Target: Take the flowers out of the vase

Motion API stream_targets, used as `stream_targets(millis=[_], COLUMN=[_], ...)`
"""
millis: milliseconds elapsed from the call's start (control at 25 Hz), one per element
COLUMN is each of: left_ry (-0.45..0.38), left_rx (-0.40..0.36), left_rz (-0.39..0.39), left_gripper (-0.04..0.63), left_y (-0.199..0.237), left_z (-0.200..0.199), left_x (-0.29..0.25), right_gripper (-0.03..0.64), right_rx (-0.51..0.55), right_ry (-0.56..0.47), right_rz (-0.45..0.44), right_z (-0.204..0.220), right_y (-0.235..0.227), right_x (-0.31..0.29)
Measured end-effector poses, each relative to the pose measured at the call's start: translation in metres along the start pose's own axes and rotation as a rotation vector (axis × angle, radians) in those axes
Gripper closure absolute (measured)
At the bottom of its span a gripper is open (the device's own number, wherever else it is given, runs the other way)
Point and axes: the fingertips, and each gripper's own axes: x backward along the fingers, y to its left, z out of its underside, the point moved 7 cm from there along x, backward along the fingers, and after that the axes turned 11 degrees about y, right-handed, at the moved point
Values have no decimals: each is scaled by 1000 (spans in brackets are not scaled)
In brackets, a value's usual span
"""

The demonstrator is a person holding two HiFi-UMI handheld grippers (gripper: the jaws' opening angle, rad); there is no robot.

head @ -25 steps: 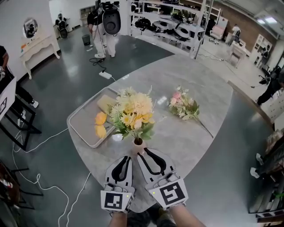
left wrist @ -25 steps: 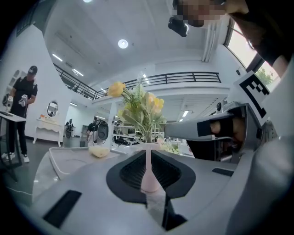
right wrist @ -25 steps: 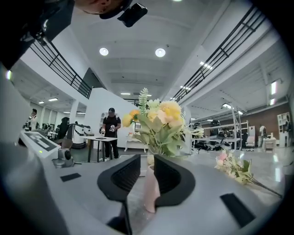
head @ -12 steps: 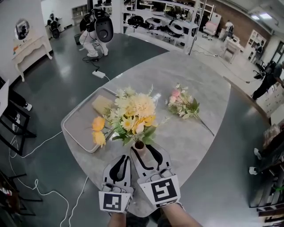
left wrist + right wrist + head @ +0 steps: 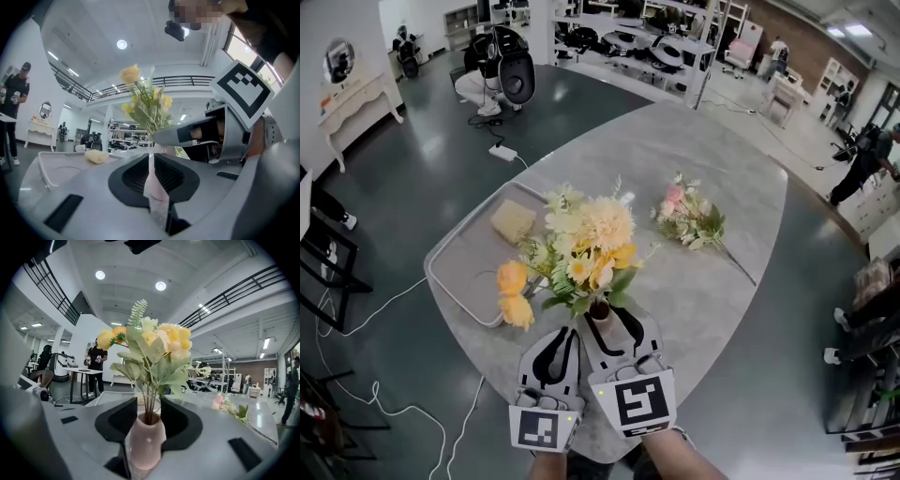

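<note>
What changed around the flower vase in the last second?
The right gripper has just opened its jaws and slid forward, so the pink ceramic vase of yellow flowers now stands between them, not visibly squeezed. The shut left gripper, the loose pink bouquet and the grey tray stayed put.

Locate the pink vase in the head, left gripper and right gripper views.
Head view: the pink vase is low centre, just under the flowers.
Left gripper view: low centre, only a narrow pink sliver shows.
Right gripper view: bottom centre, large and close up.
Shared landmark: the yellow bouquet standing in it, centre of the left gripper view and of the right gripper view.
</note>
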Motion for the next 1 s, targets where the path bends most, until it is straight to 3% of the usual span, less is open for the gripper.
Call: stream_targets(millis=[120,360,1000], left_ry=[-8,-7,-18], left_rx=[8,13,15], left_rz=[8,-4,-23], left_gripper=[548,548,548], left_y=[-1,1,-5], left_z=[0,-1,-18], left_x=[-2,-5,-3], right_gripper=[457,551,566], right_rx=[13,41,-16], right_ry=[-2,-18,-117], right_rz=[3,-8,-96], right_z=[0,2,-22], right_y=[-2,-1,-11], right_x=[0,1,16])
